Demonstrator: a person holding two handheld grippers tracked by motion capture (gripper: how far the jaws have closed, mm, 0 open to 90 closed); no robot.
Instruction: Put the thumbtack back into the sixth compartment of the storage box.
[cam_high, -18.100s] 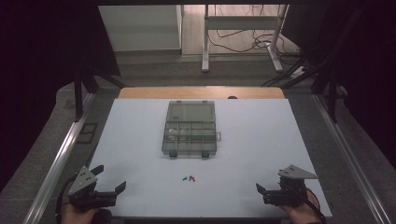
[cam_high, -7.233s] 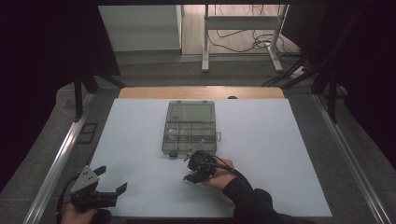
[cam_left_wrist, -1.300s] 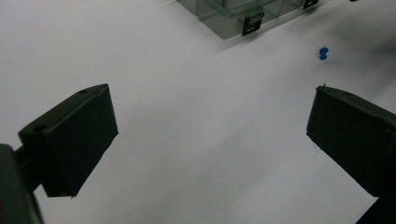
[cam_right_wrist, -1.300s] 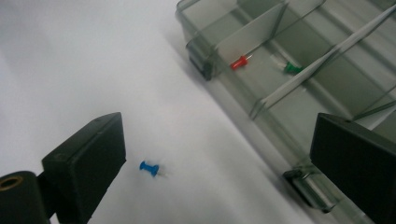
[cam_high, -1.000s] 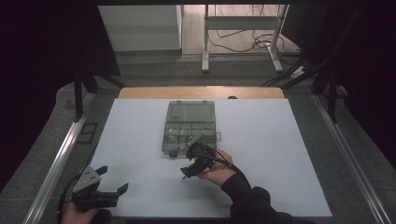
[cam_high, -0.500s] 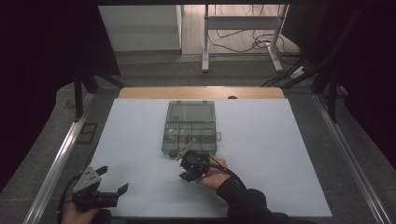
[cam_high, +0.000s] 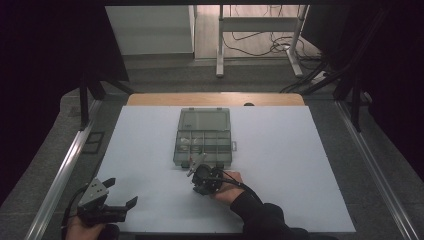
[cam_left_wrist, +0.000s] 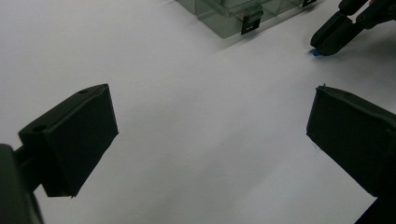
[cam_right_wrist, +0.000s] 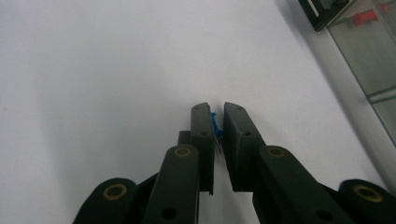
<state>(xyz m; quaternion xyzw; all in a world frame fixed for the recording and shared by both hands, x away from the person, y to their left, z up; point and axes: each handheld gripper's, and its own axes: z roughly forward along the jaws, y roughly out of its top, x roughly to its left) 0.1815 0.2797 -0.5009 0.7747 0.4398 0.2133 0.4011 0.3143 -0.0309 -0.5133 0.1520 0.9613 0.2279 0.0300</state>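
White table (cam_high: 310, 165) – right gripper (cam_right_wrist: 218, 126) fingers pinch blue pushpin (cam_right_wrist: 214, 122).

a white-topped table (cam_high: 310, 150) stands in a dark room, cables (cam_high: 260, 47) on the floor behind.

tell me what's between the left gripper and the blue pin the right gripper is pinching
Nothing: in the left gripper view, bare white table runs from the open left gripper to the blue pin at the right gripper tips.
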